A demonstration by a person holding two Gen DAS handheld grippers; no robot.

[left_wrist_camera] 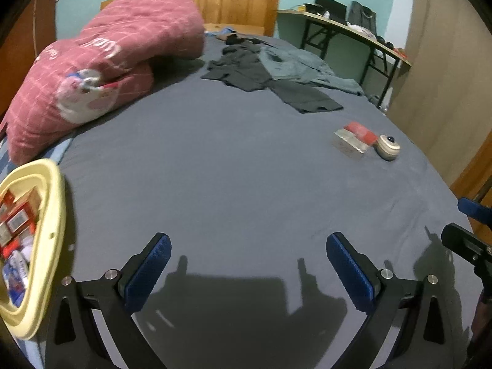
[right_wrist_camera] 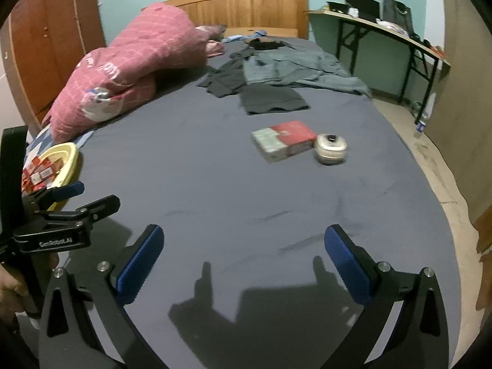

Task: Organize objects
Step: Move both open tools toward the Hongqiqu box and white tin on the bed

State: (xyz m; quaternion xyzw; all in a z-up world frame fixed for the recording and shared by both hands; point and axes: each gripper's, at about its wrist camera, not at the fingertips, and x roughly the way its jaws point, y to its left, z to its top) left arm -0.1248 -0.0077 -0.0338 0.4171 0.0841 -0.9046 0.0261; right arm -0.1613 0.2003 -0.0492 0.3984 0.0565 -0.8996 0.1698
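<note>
Well beyond both grippers, on the dark grey bedsheet point(right_wrist_camera: 215, 184):
Flat red-and-grey cardboard box: point(right_wrist_camera: 284, 139) point(left_wrist_camera: 355, 138) lies flat on the sheet, ahead of the right gripper and slightly to its right.
Round cream-coloured container with a dark knob on top: point(right_wrist_camera: 331, 148) point(left_wrist_camera: 388, 147) sits just beside the box, on its right, seemingly touching it.
Right gripper: point(right_wrist_camera: 243, 264) jaws spread wide, nothing between the blue pads, hovering over bare sheet well short of the box.
Left gripper: point(left_wrist_camera: 248, 269) jaws likewise wide apart and empty; the box lies far ahead and to its right.
Pale yellow plastic basket: point(left_wrist_camera: 52, 215) point(right_wrist_camera: 72, 156) far left of the box, at the sheet's edge, just left of the left gripper.
Basket contents: small red-and-white packets point(left_wrist_camera: 18, 218) and some white-and-blue wrapped items; details too blurred to tell.
Pink checked quilt: point(right_wrist_camera: 138, 70) heaped beyond the basket, up and left of the box.
Dark and grey-blue clothes: point(right_wrist_camera: 276, 73) spread behind the box, towards the wooden headboard point(right_wrist_camera: 246, 9).
</note>
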